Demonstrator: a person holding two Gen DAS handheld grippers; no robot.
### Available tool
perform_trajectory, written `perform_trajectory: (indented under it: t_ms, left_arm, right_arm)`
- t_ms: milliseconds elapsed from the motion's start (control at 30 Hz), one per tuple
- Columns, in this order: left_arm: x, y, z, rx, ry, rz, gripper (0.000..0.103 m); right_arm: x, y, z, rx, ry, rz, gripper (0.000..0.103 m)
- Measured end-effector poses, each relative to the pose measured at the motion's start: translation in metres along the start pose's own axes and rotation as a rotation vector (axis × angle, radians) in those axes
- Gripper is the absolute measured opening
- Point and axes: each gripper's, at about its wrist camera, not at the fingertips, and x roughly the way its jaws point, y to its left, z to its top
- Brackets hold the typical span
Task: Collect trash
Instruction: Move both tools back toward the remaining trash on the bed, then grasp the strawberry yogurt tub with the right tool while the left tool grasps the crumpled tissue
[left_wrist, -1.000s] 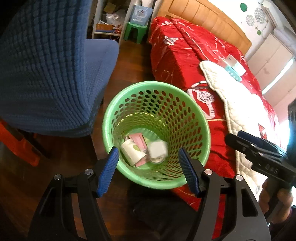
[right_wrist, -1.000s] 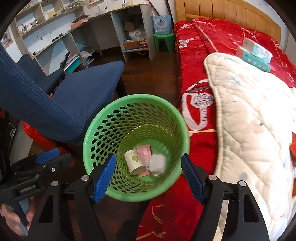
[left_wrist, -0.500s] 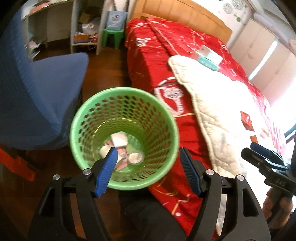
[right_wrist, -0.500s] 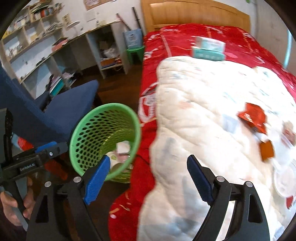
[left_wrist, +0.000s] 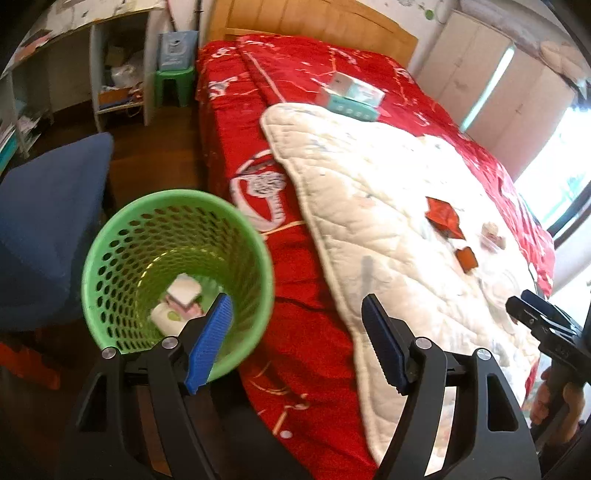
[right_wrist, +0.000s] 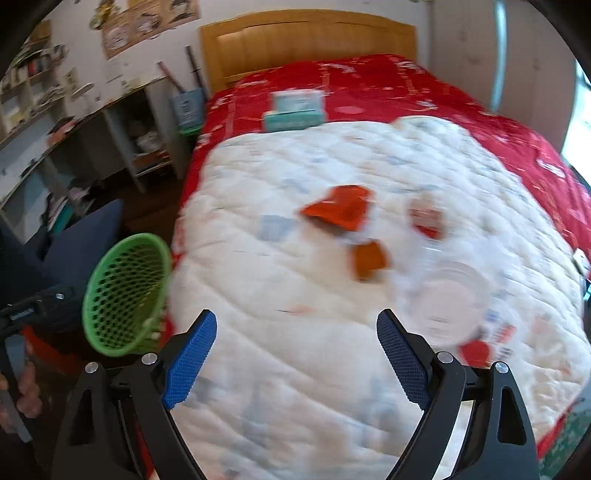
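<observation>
A green mesh basket (left_wrist: 173, 194) stands on the floor beside the bed, with a white cup (left_wrist: 166, 317) and a pink-and-white box (left_wrist: 183, 293) inside it. My left gripper (left_wrist: 295, 299) hovers over the bed edge just right of the basket, its jaws opening with nothing between them. My right gripper (right_wrist: 295, 314) is above the white quilt (right_wrist: 280, 362), jaws opening and empty. Ahead of it lie a red wrapper (right_wrist: 338, 206), an orange wrapper (right_wrist: 369, 260), a small red-and-white packet (right_wrist: 426, 218) and a clear plastic cup (right_wrist: 447, 295). The basket (right_wrist: 125, 243) shows at its left.
A blue chair (left_wrist: 48, 221) stands left of the basket. Teal boxes (left_wrist: 351, 96) sit on the red bedcover (left_wrist: 303, 74) near the wooden headboard. Shelves (left_wrist: 110, 74) and a green stool (left_wrist: 173, 79) lie beyond. A hand (right_wrist: 22, 391) holds the left gripper's handle.
Both grippers have swung away from above the basket towards the bed. The right one now faces the quilt and its jaws stand wider. The basket has slid to the left in both views.
</observation>
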Motion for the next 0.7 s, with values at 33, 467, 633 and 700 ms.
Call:
perform_trajectory:
  t_ms: [33,467,633,700]
  left_arm:
    - [0.001,-0.004,0.0,0.006,0.002,-0.001,0.073]
    - [0.017,-0.055,0.003,0.072,0.041,-0.041,0.073]
    - [0.023,-0.074,0.007,0.097,0.05,-0.05,0.073]
    - [0.025,-0.081,0.01,0.107,0.053,-0.054,0.073]
  right_arm:
    - [-0.004,-0.012,-0.003,0.013,-0.004,-0.018,0.086]
    - [-0.024,-0.127,-0.042,0.071,0.039,-0.18,0.086]
    - [-0.01,-0.142,-0.047,0.041,0.075,-0.191,0.086]
    - [-0.003,-0.143,-0.049,0.017,0.094,-0.186,0.086]
